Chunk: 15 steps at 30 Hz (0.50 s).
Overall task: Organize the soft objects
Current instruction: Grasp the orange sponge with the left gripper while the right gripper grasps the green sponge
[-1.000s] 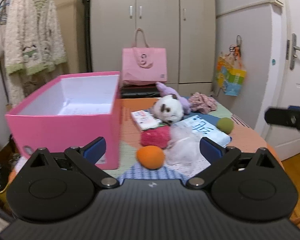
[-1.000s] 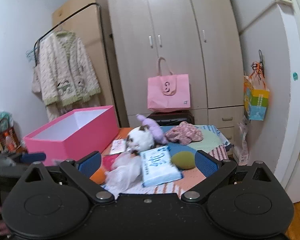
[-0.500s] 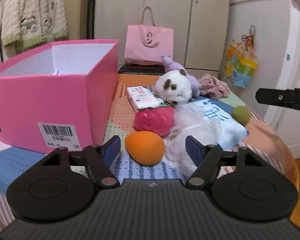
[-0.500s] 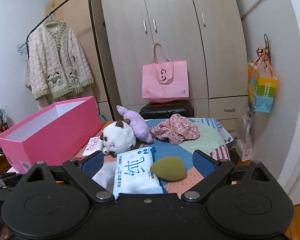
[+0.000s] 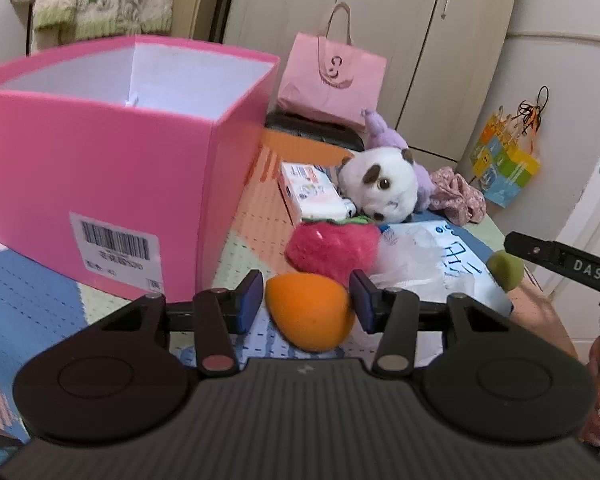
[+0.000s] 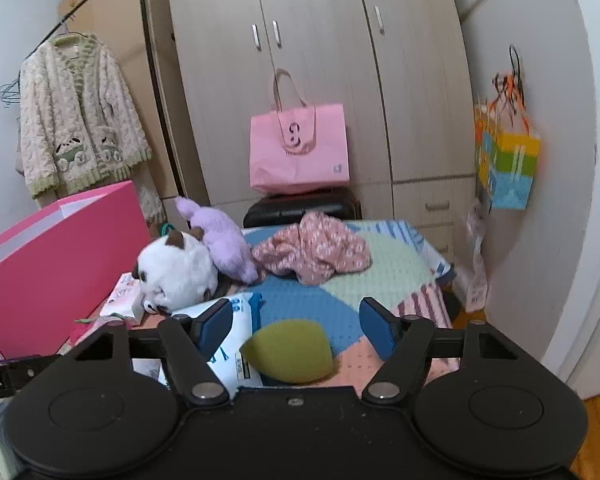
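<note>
An orange egg-shaped sponge (image 5: pixel 310 314) lies on the patchwork table mat, just in front of the pink box (image 5: pixel 100 160). My left gripper (image 5: pixel 306 300) has its jaws closing around it, and both blue pads touch its sides. A green sponge (image 6: pixel 288 354) lies on the mat beside a white tissue pack (image 6: pixel 236 336). My right gripper (image 6: pixel 296 316) straddles it with its jaws closing, a gap left on each side. Beyond them lie a red strawberry plush (image 5: pixel 332 244), a white plush animal (image 5: pixel 376 188), a purple plush (image 6: pixel 220 240) and a floral cloth (image 6: pixel 312 252).
The pink box stands open-topped at the left, its white inside showing. A small wipes pack (image 5: pixel 312 196) lies next to it. A pink tote bag (image 6: pixel 298 152) sits on a black case before the wardrobe. The table's right edge (image 6: pixel 440 280) drops to the floor.
Both grippers came forward and down over the table. The left jaws narrowed onto the orange sponge; the right jaws narrowed around the green sponge, which now sits between them.
</note>
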Tool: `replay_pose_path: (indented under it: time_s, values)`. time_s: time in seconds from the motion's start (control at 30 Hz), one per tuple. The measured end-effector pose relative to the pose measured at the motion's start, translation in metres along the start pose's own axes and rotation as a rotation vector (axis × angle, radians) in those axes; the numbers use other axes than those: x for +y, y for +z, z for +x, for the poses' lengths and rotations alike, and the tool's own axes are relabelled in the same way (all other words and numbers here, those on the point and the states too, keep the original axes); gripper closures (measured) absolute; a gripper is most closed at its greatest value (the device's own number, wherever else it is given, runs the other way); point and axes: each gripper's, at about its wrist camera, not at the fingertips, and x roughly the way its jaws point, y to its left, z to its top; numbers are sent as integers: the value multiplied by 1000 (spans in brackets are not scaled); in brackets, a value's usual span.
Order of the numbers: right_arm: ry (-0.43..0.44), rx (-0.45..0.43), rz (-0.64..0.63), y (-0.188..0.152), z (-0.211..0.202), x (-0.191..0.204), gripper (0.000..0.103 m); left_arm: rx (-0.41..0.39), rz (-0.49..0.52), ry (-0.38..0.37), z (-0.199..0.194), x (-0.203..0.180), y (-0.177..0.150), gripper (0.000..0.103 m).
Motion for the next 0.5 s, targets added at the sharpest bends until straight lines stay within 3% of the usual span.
replay_pose_path:
  time_s: [0.13, 0.5]
  values:
    - [-1, 43, 32, -5, 11, -3, 35, 46, 0, -15, 8, -5, 0, 57]
    - [56, 82, 114, -18, 14, -9, 47, 37, 13, -33, 10, -7, -3, 62]
